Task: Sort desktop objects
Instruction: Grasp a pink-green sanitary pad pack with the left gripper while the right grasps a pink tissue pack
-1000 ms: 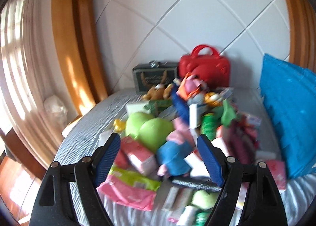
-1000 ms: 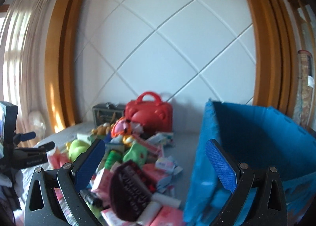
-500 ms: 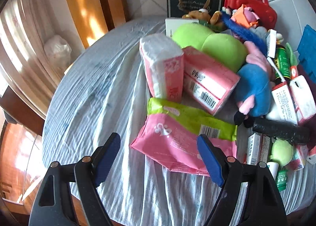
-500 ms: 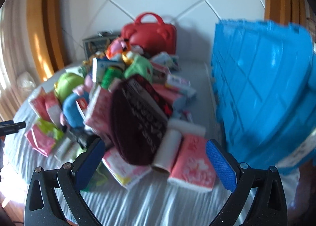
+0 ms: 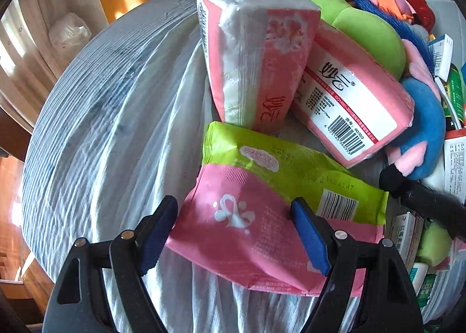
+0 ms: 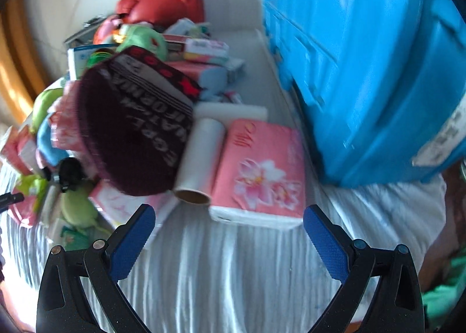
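Pink-and-green wipes pouch (image 5: 262,216) lay at the pile's near edge on the grey cloth (image 5: 96,140), straddled by the left gripper (image 5: 234,223), jaws spread for a likely pickup; the right gripper (image 6: 228,231) hung open before a pink tissue pack (image 6: 259,169) beside the blue bin (image 6: 364,70).

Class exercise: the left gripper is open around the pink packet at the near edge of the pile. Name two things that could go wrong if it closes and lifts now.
1. The left gripper straddles the flat pink packet; soft film may crumple or slip out.
2. The green packet lies partly on the pink one, with the upright tissue pack just behind it, so lifting could drag the green packet and perhaps topple the pack.
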